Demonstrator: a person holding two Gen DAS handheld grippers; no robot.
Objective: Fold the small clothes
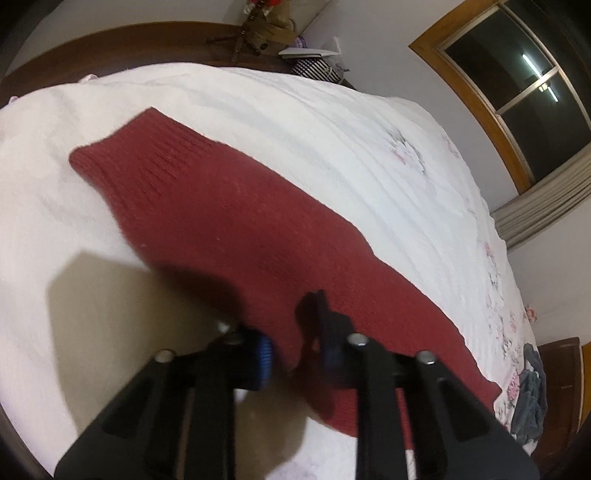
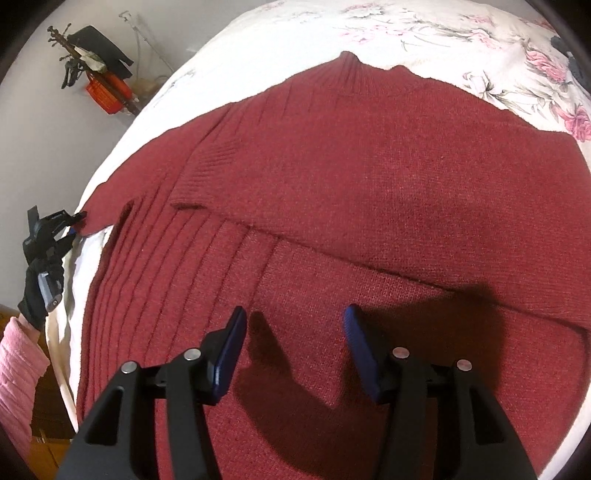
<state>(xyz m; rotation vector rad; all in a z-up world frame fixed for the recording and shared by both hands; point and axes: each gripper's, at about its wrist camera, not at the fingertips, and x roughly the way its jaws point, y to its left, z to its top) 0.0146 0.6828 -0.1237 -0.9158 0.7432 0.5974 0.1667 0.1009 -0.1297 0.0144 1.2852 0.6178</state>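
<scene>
Sweater, a soft, limp red knit spread on the bed, should be taken by edges: left gripper pinches its cuff, right gripper hovers spread over its near hem.

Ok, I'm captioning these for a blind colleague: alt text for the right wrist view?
An open right gripper hovers over a dark red knit sweater spread on a white floral bedspread. At far left, the left gripper, held by a black-gloved hand, pinches a sleeve end.
</scene>
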